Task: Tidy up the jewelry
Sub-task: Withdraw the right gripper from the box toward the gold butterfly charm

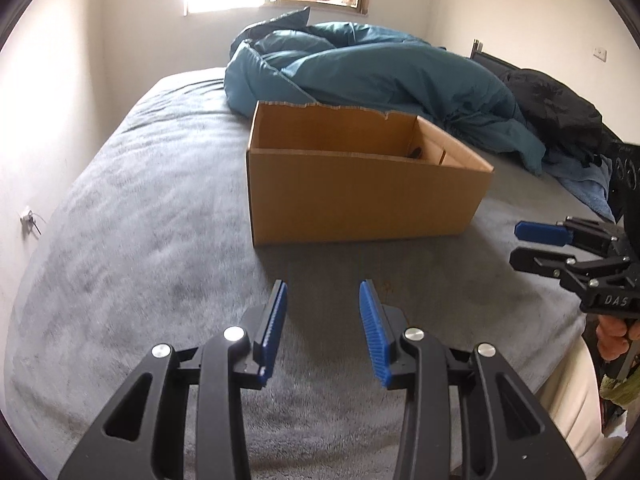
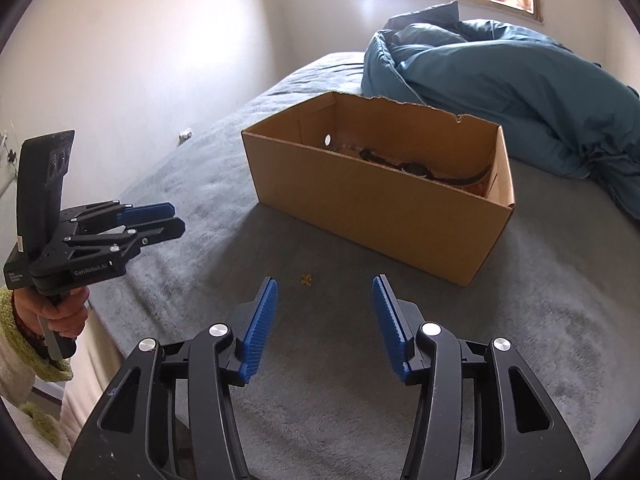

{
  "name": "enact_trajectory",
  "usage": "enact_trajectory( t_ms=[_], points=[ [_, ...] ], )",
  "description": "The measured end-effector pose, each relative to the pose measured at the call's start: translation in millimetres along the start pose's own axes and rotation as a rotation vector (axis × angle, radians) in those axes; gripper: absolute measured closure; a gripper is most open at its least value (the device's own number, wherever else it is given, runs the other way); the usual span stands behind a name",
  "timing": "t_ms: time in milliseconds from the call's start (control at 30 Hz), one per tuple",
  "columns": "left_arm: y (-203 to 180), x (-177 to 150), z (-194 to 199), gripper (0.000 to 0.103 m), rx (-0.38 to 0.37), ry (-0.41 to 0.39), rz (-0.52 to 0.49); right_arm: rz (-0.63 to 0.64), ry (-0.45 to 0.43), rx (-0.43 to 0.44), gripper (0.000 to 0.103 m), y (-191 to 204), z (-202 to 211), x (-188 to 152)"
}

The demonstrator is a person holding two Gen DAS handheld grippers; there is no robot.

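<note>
An open cardboard box (image 1: 360, 196) stands on the grey bed. Dark beaded jewelry (image 2: 412, 168) lies on its floor, seen in the right wrist view. A small gold piece (image 2: 307, 279) rests on the blanket in front of the box. It shows in the gap just beyond the tips of my right gripper (image 2: 325, 280), which is open and touches nothing. My left gripper (image 1: 323, 286) hovers over bare blanket in front of the box, open and empty. Each gripper also shows from the side in the other's view, the right gripper (image 1: 519, 244) and the left gripper (image 2: 178, 220).
A crumpled teal duvet (image 1: 380, 72) lies behind the box, with dark clothing (image 1: 560, 108) at the far right. The grey blanket (image 1: 140, 240) covers the bed, whose near edge drops off beside the person's hand (image 2: 60, 312). Walls and a window lie beyond.
</note>
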State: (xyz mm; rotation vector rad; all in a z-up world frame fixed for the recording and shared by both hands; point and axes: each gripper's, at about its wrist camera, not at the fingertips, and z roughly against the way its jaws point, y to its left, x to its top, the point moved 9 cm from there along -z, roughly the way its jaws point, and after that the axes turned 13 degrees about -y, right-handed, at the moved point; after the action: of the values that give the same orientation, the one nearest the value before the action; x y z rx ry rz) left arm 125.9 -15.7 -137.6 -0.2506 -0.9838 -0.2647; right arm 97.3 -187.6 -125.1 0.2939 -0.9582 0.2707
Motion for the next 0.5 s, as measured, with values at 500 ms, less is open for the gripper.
enact_trajectory(
  t_ms=[500],
  points=[
    [-4.0,-38.3,-5.6,0.067,-0.071,0.035,0.003,-0.021,0.024,-0.004,0.055,-10.0,-6.8,-21.3]
  ],
)
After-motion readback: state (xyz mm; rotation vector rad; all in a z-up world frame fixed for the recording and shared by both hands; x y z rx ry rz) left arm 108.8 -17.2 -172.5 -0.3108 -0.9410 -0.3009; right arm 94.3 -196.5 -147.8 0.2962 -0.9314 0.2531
